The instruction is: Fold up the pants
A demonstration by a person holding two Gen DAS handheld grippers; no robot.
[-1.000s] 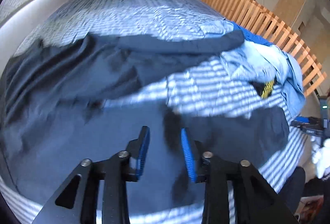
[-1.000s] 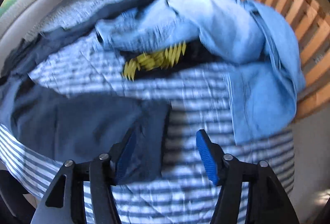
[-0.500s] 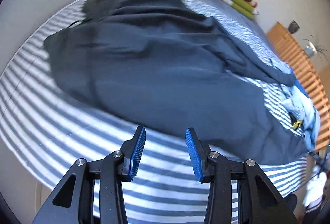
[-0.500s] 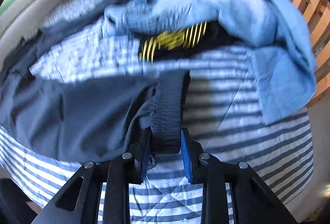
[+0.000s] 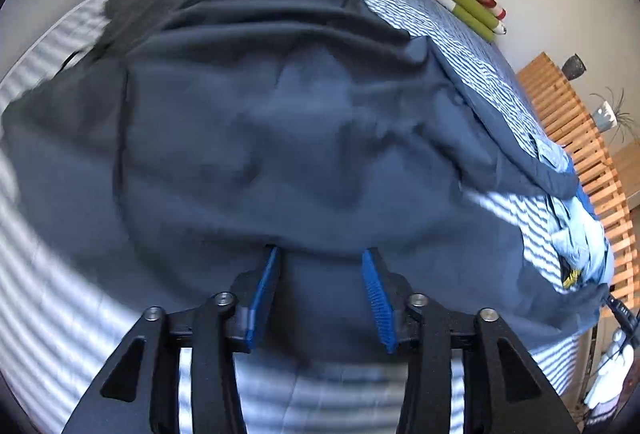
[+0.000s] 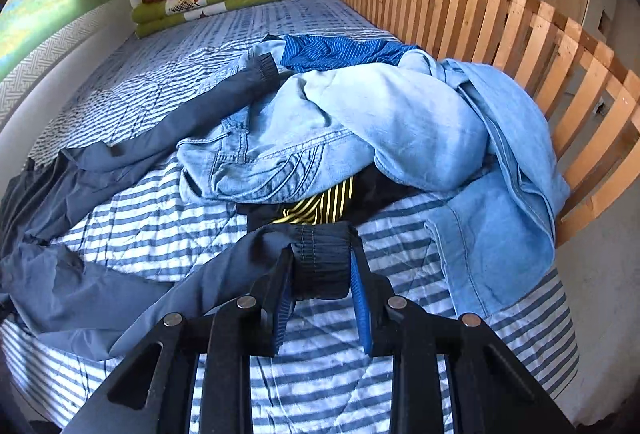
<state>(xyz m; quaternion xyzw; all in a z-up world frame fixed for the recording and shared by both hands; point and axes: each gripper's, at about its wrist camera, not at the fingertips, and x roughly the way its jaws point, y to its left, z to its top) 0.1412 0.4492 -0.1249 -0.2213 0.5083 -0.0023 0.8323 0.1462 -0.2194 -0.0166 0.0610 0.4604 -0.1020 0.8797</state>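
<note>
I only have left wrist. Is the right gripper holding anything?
Observer: Yes. The right gripper is shut on the elastic cuff of the dark blue pants.
Operator: Cuff on the bed or off it?
Observer: Lifted; the striped bedcover shows beneath it.
Operator: Anything close past that cuff?
Observer: A black and yellow striped garment, partly under a heap of light denim.
Operator: Denim touching the headboard side?
Observer: It lies against the wooden slat rail.
</note>
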